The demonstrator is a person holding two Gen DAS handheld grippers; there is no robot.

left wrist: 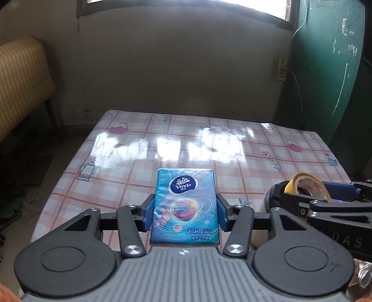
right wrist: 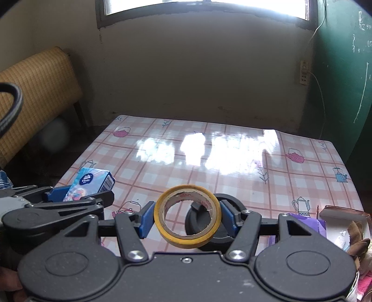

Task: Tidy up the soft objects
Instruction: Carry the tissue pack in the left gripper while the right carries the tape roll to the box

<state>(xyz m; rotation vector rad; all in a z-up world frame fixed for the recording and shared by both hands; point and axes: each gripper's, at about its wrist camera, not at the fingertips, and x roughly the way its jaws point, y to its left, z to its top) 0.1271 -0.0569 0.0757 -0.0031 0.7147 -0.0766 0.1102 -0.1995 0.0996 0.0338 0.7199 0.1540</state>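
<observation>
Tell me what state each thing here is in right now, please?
Tissue pack: sealed, held off the table between the left gripper's fingers.
Tape roll: tilted, gripped by its outer edges by the right gripper.
Black round object: on the table behind the tape, partly hidden.
Table: covered with a glossy checked cloth.
Window: bright with daylight.

Both tongs point(left wrist: 184, 215) point(right wrist: 187, 219) have black linkage arms, silver screws, blue pads and round black hubs.
</observation>
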